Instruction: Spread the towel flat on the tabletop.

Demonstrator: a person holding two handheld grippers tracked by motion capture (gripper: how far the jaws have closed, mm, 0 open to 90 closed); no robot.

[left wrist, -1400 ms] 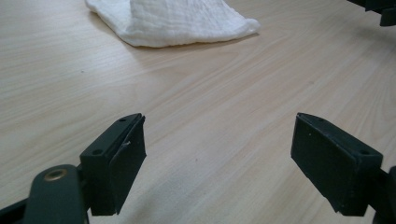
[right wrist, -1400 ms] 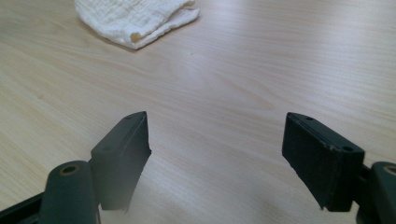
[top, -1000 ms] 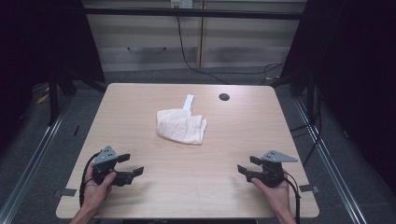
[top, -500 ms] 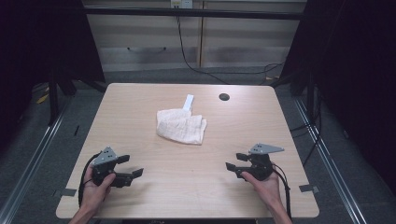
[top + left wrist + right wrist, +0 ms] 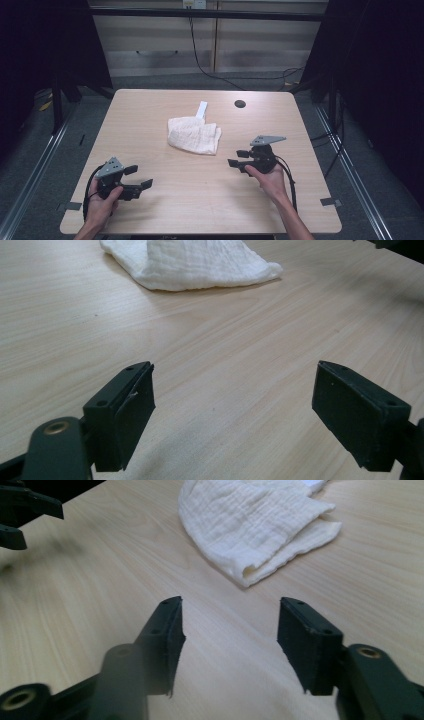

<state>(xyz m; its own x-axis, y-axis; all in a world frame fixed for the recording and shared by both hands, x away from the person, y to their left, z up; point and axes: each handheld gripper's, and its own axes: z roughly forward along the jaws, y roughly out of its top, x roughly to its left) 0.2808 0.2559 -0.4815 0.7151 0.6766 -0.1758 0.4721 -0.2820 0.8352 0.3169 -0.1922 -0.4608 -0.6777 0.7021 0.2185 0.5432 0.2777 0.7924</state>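
1. The right gripper (image 5: 239,158) had its two black jaws spread apart with nothing between them, pointed at the near edge of the crumpled white woven cloth (image 5: 255,527). That stance probably readied it to close on a fold.
2. The left gripper (image 5: 140,177) held its jaws wider, also empty, low over bare wood. The cloth (image 5: 192,262) lay well ahead of it, so it seemed to be waiting rather than reaching.
3. The cloth (image 5: 195,135) sat near the middle of the light wooden table (image 5: 150,115), loosely doubled over itself, its layered edges facing the right gripper. A small white tag (image 5: 201,109) stuck out from its far side.
4. Each hand gripped its tool from behind; the right hand (image 5: 270,181) was near the cloth, the left hand (image 5: 102,205) near the table's front left corner.
5. A small dark round hole (image 5: 240,104) lay in the table beyond the cloth, apart from it and likely no part of the work.
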